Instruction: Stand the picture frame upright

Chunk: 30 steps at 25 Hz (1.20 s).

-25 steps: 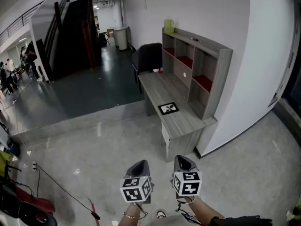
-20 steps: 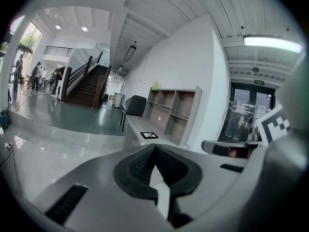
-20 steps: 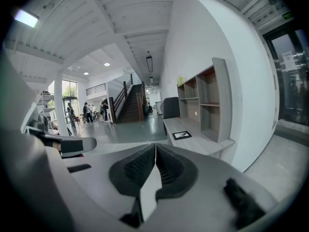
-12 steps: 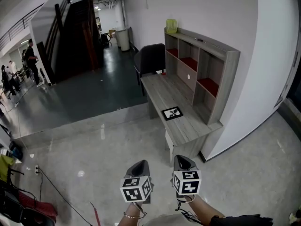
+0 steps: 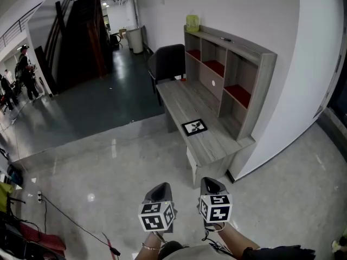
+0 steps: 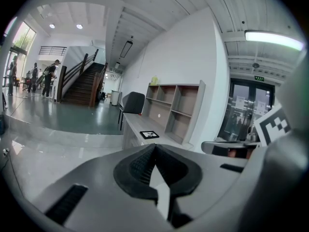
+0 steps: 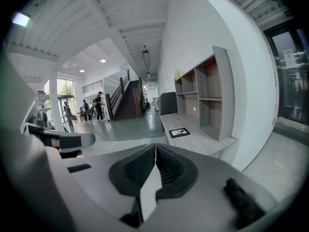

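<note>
A black picture frame (image 5: 194,126) lies flat on a grey wooden desk (image 5: 211,145), near its front half; it also shows as the frame (image 6: 149,134) and the frame (image 7: 179,132) in the two gripper views. My left gripper (image 5: 160,190) and right gripper (image 5: 210,185) hang side by side low in the head view, well short of the desk. Both are shut with nothing between the jaws. In the left gripper view the left gripper (image 6: 154,148) has its pads pressed together, as does the right gripper (image 7: 155,147) in its own view.
A shelf unit (image 5: 230,80) stands on the desk against the white wall, with a green object (image 5: 192,23) on top. A dark chair (image 5: 168,64) stands at the desk's far end. Cables (image 5: 70,215) lie on the polished floor at left. Stairs (image 5: 81,31) and people (image 5: 24,72) are far off.
The view has shifted slightly: the desk and frame sit a little differently in the head view than a second ago. Both grippers stay shut and in the same place in the picture.
</note>
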Each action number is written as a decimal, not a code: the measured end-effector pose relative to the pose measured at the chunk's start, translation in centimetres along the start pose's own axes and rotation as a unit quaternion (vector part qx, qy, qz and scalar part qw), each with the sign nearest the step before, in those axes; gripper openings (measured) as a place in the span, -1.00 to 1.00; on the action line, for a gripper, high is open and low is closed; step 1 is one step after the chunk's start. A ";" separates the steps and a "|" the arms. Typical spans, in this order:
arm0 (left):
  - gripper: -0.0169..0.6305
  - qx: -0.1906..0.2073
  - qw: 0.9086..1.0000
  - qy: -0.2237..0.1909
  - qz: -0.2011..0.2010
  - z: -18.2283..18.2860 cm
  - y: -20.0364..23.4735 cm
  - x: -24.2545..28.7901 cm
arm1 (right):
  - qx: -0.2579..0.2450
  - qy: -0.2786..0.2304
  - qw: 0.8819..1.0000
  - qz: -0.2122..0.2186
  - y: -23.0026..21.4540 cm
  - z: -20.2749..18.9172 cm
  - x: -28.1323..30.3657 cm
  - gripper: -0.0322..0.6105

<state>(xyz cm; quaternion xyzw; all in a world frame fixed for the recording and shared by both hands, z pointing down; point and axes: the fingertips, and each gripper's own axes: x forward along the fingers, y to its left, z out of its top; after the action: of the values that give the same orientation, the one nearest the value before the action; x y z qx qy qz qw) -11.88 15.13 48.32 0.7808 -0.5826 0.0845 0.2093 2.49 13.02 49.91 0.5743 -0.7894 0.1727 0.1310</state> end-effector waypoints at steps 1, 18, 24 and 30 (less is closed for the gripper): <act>-0.91 0.000 1.000 0.002 -0.002 0.0 0.0 0.2 | 0.000 0.002 1.000 -0.002 -0.1 0.0 0.1 -0.80; -0.91 0.012 0.998 0.005 -0.067 3.0 1.5 10.4 | 0.014 0.000 0.997 -0.079 -4.6 2.1 6.8 -0.80; -0.91 0.020 0.995 -0.001 -0.102 7.9 3.1 16.1 | 0.019 -0.011 0.992 -0.121 -6.5 6.4 11.1 -0.80; -0.91 0.032 0.993 0.000 -0.111 11.5 5.4 20.4 | 0.034 -0.009 0.990 -0.138 -7.1 8.7 15.5 -0.80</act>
<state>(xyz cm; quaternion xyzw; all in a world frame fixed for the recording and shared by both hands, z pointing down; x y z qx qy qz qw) -12.05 -8.84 46.90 0.8467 -0.4896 0.0795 0.1924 4.41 -5.96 49.19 0.6831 -0.6976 0.1751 0.1267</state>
